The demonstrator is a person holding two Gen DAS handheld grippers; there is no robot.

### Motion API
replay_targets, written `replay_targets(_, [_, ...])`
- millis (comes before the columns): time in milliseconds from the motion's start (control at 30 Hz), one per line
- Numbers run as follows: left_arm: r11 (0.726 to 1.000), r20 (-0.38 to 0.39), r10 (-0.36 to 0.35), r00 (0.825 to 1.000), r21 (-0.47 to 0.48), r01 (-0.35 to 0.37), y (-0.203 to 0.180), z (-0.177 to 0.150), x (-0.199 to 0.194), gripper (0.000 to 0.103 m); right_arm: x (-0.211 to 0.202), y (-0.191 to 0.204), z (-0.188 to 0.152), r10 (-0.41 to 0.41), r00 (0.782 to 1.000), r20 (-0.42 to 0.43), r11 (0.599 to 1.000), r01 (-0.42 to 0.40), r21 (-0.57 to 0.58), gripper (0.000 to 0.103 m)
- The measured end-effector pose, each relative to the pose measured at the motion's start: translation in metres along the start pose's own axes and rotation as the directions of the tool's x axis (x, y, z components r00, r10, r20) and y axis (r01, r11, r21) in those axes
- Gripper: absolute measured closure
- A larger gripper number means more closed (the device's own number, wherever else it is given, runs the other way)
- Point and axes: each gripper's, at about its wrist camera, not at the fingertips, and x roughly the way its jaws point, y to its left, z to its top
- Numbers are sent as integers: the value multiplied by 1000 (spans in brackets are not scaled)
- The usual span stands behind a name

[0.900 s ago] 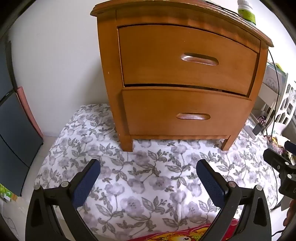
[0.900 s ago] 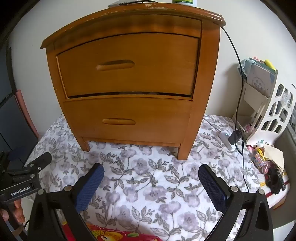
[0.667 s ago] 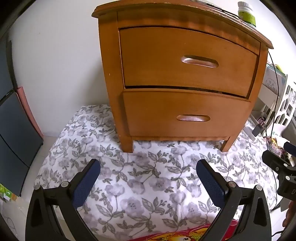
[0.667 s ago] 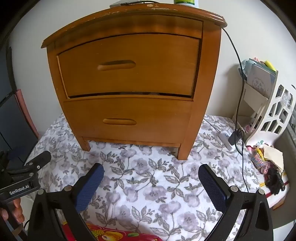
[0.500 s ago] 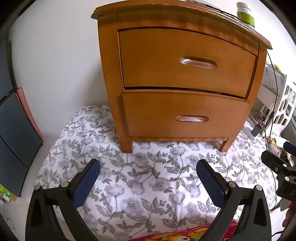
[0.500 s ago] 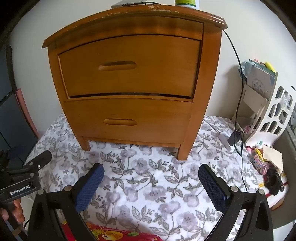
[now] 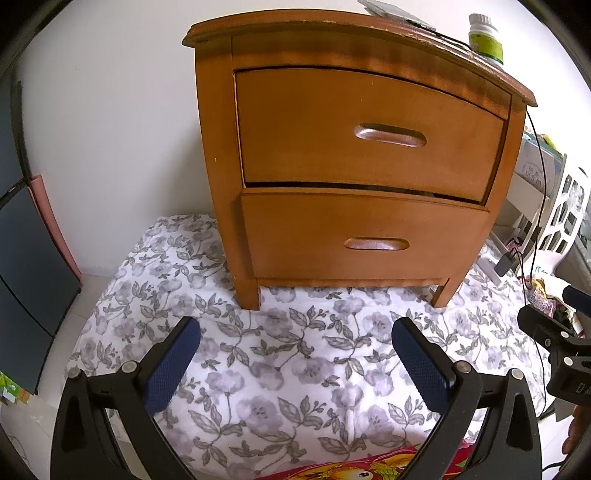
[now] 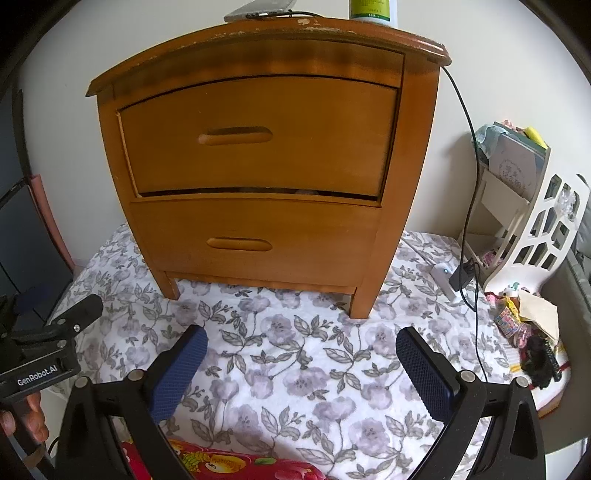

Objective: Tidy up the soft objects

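I held my left gripper (image 7: 295, 362) and right gripper (image 8: 301, 363) spread wide and empty over the floral cloth (image 7: 280, 354), near the wooden nightstand (image 7: 354, 162).

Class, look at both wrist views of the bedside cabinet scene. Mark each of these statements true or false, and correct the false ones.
1. Both grippers are open and empty. True: the left gripper and right gripper hold nothing.
2. The cabinet has three drawers. False: it has two.
3. A green-labelled bottle stands on the cabinet. True.
4. The cabinet stands on bare floor. False: it stands on a floral cloth.
5. The lower drawer is pulled far out. False: it is closed.
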Motion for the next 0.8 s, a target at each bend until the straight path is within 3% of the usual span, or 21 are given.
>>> replay_targets(800, [1000, 9, 3, 1000, -11, -3, 1, 4, -6, 0, -6, 1, 2, -1, 1000, 2, 1000, 1, -3, 0])
